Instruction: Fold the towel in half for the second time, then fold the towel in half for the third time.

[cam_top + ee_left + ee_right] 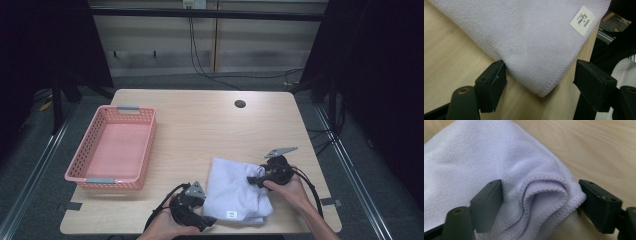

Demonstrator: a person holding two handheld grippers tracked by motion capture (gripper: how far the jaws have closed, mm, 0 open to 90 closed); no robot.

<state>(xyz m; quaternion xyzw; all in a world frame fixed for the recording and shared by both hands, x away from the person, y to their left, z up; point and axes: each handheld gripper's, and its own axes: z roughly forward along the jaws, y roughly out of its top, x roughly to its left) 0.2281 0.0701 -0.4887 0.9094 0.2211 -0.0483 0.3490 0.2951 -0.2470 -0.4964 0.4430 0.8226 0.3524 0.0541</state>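
A pale lilac folded towel (232, 187) lies on the wooden table (200, 125) near its front edge, right of centre. My left gripper (210, 219) is at the towel's near left corner. In the left gripper view it (540, 72) stands open, with the stitched corner of the towel (524, 37) lying flat between the jaws. A white label (582, 20) is sewn near that edge. My right gripper (254, 179) is at the towel's right side. In the right gripper view it (541, 187) is open, and its jaws stand on either side of a bunched fold of the towel (474, 157).
A pink plastic basket (82, 150) with nothing in it stands at the table's left side. A round cable hole (240, 104) sits near the far edge. Bare wood lies between the basket and the towel. The table's front edge is just behind my left gripper.
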